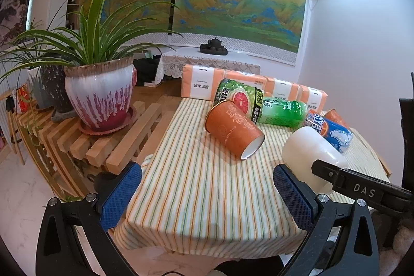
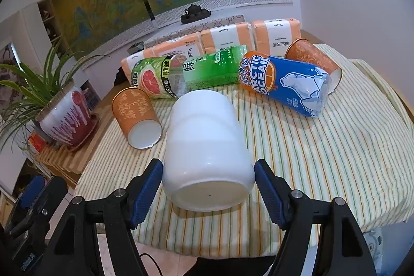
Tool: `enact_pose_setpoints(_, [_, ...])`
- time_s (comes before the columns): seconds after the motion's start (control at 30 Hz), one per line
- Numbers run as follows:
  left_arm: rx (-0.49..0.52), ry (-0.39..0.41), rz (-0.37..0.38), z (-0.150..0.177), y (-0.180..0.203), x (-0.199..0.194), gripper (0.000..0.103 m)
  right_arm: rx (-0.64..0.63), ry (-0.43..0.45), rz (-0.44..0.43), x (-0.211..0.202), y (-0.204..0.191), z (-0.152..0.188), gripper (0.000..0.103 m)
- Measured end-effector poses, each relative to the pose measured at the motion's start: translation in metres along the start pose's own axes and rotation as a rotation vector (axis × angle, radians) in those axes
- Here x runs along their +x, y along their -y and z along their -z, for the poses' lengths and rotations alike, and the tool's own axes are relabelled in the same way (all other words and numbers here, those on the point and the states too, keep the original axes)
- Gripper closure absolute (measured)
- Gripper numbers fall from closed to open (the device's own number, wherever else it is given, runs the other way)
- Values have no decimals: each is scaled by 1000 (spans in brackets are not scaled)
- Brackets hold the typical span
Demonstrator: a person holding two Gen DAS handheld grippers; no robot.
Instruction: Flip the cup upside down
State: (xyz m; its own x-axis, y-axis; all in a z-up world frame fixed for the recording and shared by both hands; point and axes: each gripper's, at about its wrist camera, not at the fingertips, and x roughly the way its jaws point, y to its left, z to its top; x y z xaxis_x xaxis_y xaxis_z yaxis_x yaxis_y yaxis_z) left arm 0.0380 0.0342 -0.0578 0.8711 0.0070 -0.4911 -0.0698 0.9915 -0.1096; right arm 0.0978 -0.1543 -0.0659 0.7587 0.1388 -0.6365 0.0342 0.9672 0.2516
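A white cup (image 2: 204, 146) lies on its side on the striped tablecloth (image 2: 323, 146), its flat end toward the right wrist camera. My right gripper (image 2: 208, 188) has its blue pads on either side of the cup's near end; small gaps show, so it is open around it. The cup also shows in the left wrist view (image 1: 310, 154), with the right gripper's black finger (image 1: 344, 179) across it. My left gripper (image 1: 207, 195) is open and empty above the table's front edge. An orange patterned cup (image 1: 234, 129) lies on its side ahead of it.
A green bottle (image 2: 189, 74), a blue Arctic Ocean can (image 2: 287, 84) and a second orange cup (image 2: 314, 61) lie toward the back of the table, with tissue packs (image 2: 227, 39) behind them. A potted plant (image 1: 101, 95) stands on a wooden slat rack (image 1: 113, 146) to the left.
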Motion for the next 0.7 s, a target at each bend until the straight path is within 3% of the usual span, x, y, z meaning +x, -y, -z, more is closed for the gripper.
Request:
enact_pose_setpoints(0.37, [8,-1,21,4,21,0,0,4,81,-70,-42,13,5,29])
enact_pose_setpoints(0.53, [47,-17,71,10,53,6,0,31,144,-53,-72,43,12,26])
enact_pose_setpoints(0.7, [68,-19,111,20,86,9,0,34,194,21,-92,69,23,25])
